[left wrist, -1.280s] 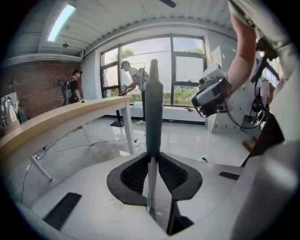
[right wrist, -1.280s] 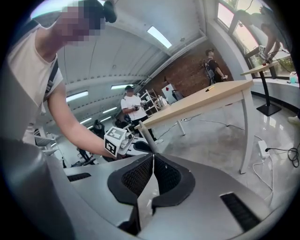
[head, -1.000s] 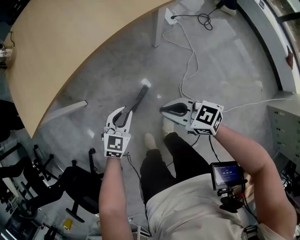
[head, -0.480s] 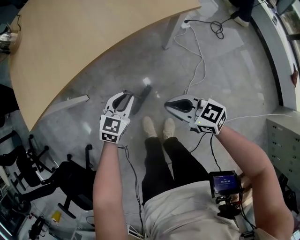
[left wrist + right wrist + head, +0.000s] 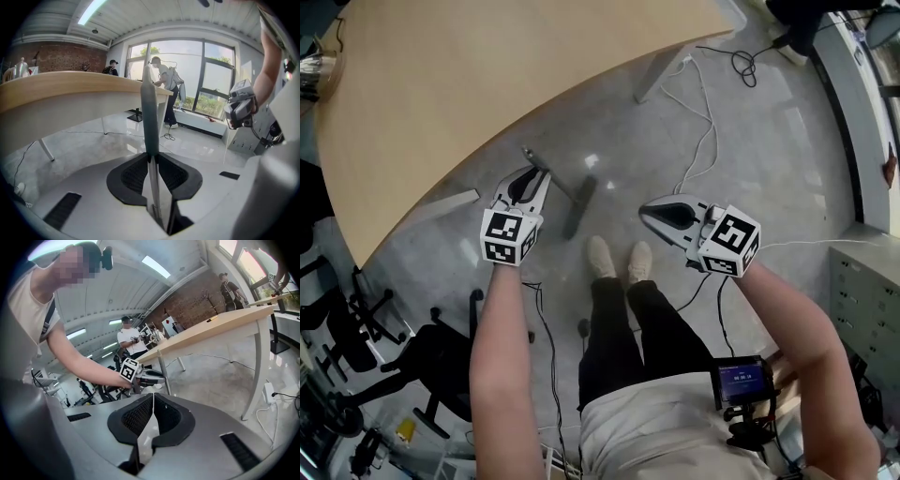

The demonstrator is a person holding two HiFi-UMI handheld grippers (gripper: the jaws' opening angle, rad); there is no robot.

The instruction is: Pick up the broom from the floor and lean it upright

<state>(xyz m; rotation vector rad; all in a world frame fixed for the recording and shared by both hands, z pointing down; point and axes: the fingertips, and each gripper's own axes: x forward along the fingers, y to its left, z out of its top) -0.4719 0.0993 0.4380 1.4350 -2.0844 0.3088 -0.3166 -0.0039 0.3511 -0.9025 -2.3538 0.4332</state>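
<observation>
Pick-up judged done, leaning not yet. Clamped near-upright between the narrow-set pads of the left gripper [image 5: 151, 157]: the slim grey pole of the broom [image 5: 150, 108], near the edge of the curved pale wooden table [image 5: 441, 94]. Closed on nothing, pads touching: the right gripper [image 5: 152, 397]. Left to do: resting the pole against a support, then letting go.

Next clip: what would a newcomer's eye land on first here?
The left gripper, beside the curved wooden table, is clamped on the grey broom handle, which rises between its jaws toward the tabletop edge. The right gripper hangs shut and empty above the floor.
</observation>
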